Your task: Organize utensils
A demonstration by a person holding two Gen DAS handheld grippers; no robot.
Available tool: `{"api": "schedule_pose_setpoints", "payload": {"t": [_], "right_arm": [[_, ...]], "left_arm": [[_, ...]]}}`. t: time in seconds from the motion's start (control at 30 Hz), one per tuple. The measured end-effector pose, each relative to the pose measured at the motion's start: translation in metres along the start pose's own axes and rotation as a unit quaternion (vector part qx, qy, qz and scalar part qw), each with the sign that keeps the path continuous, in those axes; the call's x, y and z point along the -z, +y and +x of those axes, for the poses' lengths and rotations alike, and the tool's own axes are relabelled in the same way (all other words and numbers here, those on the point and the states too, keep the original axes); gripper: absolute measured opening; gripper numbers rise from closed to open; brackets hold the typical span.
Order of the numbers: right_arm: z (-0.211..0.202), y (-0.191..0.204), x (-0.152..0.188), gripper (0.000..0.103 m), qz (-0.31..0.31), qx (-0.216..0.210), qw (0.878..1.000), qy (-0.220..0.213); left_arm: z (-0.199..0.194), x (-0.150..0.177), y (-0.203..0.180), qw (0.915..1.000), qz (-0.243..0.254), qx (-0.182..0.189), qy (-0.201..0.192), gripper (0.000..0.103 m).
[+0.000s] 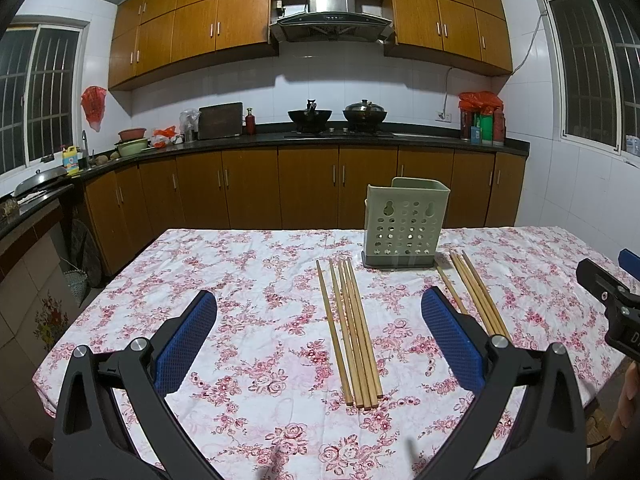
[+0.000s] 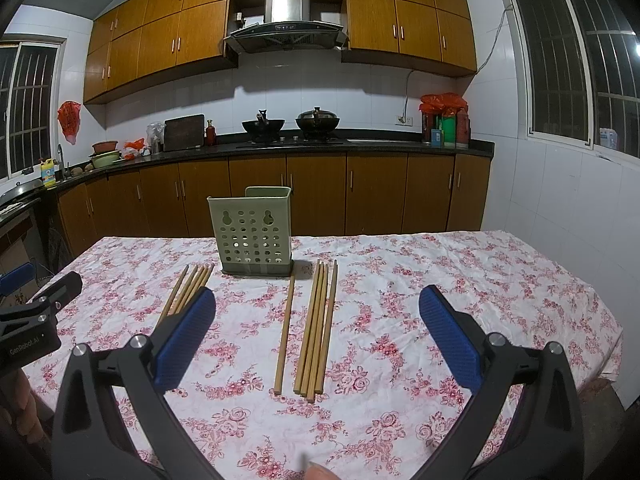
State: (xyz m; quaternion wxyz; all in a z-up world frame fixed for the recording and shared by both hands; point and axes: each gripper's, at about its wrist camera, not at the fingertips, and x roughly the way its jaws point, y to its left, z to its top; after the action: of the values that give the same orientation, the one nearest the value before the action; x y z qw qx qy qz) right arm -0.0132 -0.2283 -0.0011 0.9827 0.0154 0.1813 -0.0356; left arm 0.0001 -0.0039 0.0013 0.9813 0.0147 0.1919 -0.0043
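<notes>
A pale green perforated utensil holder [image 1: 406, 224] stands upright on the floral tablecloth [image 1: 248, 304]; it also shows in the right wrist view [image 2: 254, 232]. Several wooden chopsticks [image 1: 352, 332] lie left of it, in front of my left gripper [image 1: 320, 312], which is open and empty above the table. A second group of chopsticks [image 1: 476, 296] lies right of the holder, partly hidden behind a left fingertip. In the right wrist view this group [image 2: 316, 328] lies between the jaws of my right gripper [image 2: 318, 308], open and empty. The left group [image 2: 188, 292] shows there too.
The right gripper's body [image 1: 612, 300] shows at the right edge of the left wrist view, the left gripper's body [image 2: 32, 320] at the left edge of the right wrist view. Kitchen cabinets and a counter [image 1: 320, 140] with woks stand beyond the table's far edge.
</notes>
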Motion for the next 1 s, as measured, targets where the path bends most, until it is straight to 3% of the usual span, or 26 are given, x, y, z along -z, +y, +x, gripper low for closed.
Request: {"api": "schedule_pose_setpoints", "payload": {"t": [1.0], "right_arm": [[0.0001,-0.0009,0.0009,0.099,0.001,0.000,1.000,0.001]], "left_arm": [[-0.0007,-0.0030,-0.0075,1.0000,-0.001,0.000,0.002,0.101]]}}
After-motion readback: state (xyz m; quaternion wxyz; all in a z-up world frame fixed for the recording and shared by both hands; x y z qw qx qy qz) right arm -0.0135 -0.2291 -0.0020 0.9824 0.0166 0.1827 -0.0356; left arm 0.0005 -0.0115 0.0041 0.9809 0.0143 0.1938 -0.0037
